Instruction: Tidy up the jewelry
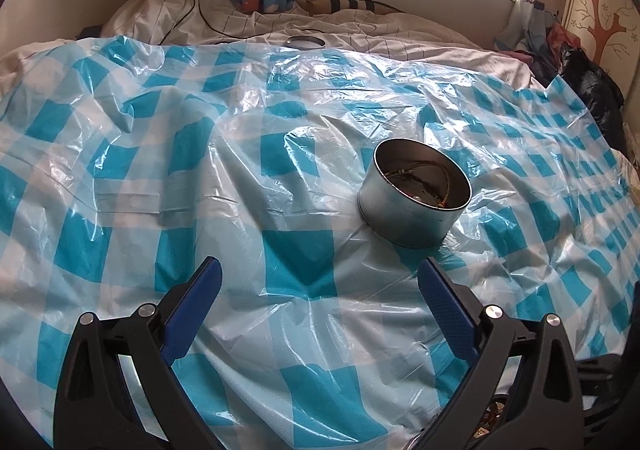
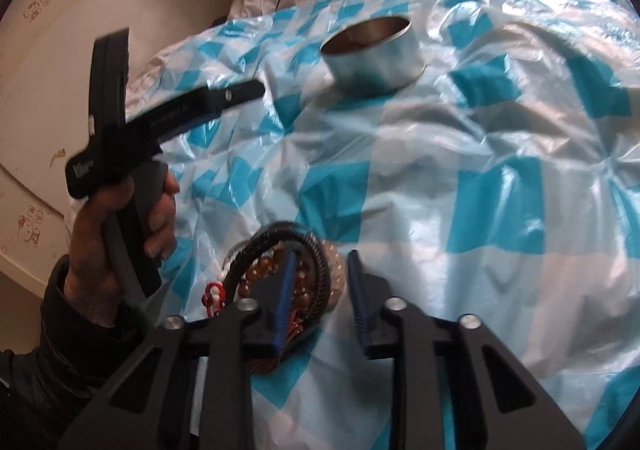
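Looking down the left tongs [image 1: 320, 278], the blue pads stand wide apart over the checked plastic sheet [image 1: 160, 178] with nothing between them. Ahead and a little right sits the tin [image 1: 414, 196], upright and open, with some jewelry lying inside. Far back, at the sheet's edge, a metal ring [image 1: 305, 42] lies on the bed [image 1: 400, 36].

Over to the right wrist view: the right tongs [image 2: 322, 270] hang just above a pile of bracelets [image 2: 280, 270] on the sheet. The jaws are narrowly apart. The left pad is down among the dark braided band and amber beads, the right pad just off the pile; I can't tell if anything is pinched. The tin stands well beyond. At left, a hand [image 2: 120, 234] grips the other tool's handle.
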